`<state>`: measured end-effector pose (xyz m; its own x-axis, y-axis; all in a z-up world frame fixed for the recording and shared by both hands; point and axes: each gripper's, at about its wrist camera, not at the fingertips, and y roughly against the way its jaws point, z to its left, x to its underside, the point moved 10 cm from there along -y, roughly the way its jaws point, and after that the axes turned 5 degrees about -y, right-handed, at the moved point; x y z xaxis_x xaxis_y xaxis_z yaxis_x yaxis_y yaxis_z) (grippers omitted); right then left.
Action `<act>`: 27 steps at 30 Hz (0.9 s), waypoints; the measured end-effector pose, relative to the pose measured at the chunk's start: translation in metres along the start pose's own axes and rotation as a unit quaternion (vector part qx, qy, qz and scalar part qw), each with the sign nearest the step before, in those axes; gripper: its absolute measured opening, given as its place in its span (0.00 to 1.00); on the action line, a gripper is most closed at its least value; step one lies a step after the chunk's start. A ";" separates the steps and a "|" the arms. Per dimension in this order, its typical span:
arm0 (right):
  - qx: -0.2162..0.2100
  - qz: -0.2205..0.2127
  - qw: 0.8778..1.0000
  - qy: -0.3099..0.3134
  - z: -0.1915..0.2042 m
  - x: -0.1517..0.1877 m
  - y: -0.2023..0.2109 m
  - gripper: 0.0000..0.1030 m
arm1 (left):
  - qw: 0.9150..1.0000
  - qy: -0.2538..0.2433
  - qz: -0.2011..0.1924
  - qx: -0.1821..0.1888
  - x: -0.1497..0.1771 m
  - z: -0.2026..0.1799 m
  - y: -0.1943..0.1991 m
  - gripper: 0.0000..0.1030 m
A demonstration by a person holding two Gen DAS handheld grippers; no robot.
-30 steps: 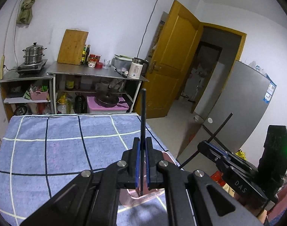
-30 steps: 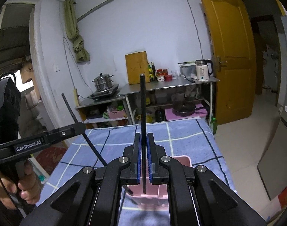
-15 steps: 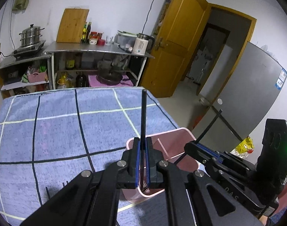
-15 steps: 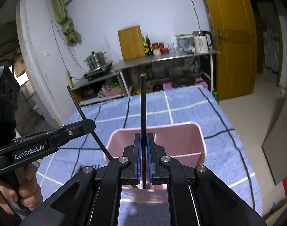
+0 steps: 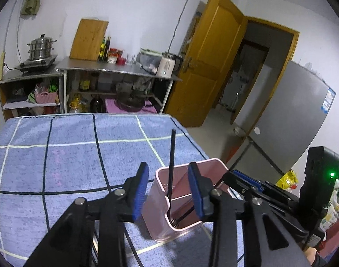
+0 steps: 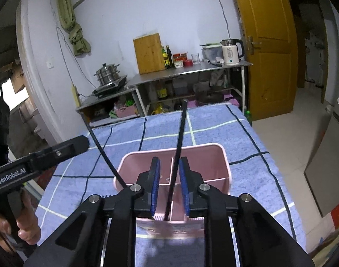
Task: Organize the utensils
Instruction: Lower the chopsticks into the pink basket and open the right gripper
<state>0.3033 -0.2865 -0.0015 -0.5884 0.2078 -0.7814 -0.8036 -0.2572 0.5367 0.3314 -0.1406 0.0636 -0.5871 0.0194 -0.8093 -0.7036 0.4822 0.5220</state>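
Now both grippers (image 5: pixel 168 190) (image 6: pixel 168 184) have just opened, black sticks (image 5: pixel 170 171) (image 6: pixel 177 155) standing free inside the pink bin's rim (image 6: pixel 227 162).

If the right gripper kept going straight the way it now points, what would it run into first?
Most likely the black chopstick, which stands loose between the open blue pads of the right gripper, its jaws just opened. Right behind it is the pink utensil holder it stands in, though depth is hard to judge.
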 end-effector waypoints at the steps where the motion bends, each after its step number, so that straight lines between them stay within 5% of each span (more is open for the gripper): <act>1: -0.001 -0.003 1.000 0.000 0.001 0.000 0.004 0.18 | 1.000 0.001 -0.005 0.000 -0.001 0.001 0.004 0.41; 12: -0.010 -0.035 0.999 0.009 0.013 0.004 0.044 0.18 | 0.999 0.008 -0.043 -0.014 0.013 0.018 0.056 0.45; 27: -0.050 -0.033 0.998 0.035 0.058 0.057 0.084 0.18 | 0.993 0.014 -0.074 -0.092 0.081 0.056 0.125 0.45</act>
<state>0.1969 -0.2419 0.0172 -0.5234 0.1621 -0.8365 -0.8256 -0.3393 0.4508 0.2182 -0.0292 0.0485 -0.4815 -0.0645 -0.8741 -0.8424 0.3093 0.4412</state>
